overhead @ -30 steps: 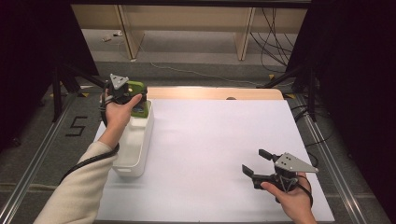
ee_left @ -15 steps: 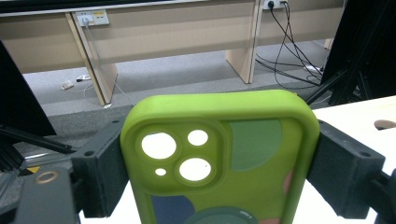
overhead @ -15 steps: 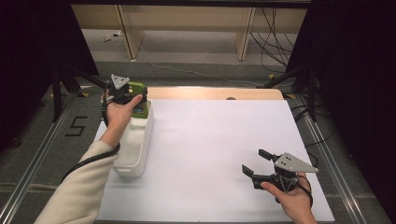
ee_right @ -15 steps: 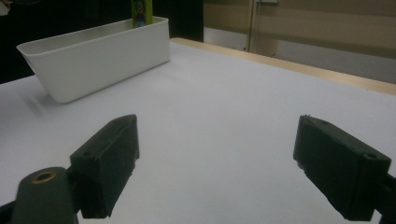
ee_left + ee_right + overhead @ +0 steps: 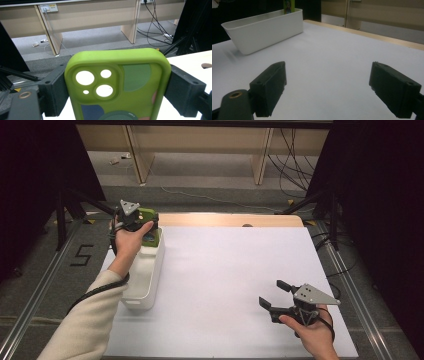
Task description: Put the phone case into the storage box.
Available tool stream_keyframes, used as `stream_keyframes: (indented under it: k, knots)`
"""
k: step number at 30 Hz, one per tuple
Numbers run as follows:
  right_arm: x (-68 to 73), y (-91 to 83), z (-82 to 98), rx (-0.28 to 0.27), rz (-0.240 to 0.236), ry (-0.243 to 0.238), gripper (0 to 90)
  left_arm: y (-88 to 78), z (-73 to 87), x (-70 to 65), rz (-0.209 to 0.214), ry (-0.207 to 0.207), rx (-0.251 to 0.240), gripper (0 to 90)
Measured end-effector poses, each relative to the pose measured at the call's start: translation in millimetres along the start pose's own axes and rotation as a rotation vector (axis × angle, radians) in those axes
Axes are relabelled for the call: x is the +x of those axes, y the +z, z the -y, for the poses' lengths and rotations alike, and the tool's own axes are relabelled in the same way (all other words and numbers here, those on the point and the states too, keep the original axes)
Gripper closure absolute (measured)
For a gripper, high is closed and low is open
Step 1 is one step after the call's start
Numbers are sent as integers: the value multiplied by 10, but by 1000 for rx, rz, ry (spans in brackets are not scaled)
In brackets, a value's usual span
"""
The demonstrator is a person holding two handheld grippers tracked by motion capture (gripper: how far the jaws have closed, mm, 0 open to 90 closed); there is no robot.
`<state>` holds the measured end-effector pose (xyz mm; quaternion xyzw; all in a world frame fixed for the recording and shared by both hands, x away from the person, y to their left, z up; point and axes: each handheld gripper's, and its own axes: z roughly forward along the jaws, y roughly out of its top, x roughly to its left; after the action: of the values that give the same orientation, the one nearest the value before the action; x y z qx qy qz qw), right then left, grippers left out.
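High view: left gripper (image 5: pixel 141 226) held green phone case (image 5: pixel 150 231) over far end of white bin (image 5: pixel 145 275). Left gripper view: jaws clamped on case's sides. Right gripper view: right gripper (image 5: pixel 328 87) jaws wide apart, empty, above white table (image 5: pixel 332 57).

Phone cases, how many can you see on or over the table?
1. A green phone case sits clamped between the jaws of the left gripper, held over the far end of the white bin. The bin's inside is partly hidden, so another could lie there.
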<state>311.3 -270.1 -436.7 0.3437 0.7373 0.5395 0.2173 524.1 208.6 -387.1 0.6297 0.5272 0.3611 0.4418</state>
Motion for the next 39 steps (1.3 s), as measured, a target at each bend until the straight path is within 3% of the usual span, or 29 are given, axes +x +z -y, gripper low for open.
stream_keyframes:
  k: [39]
  knots:
    - [-2,2,5,4,-4,2,155,99,126,27,-14,4,49,156]
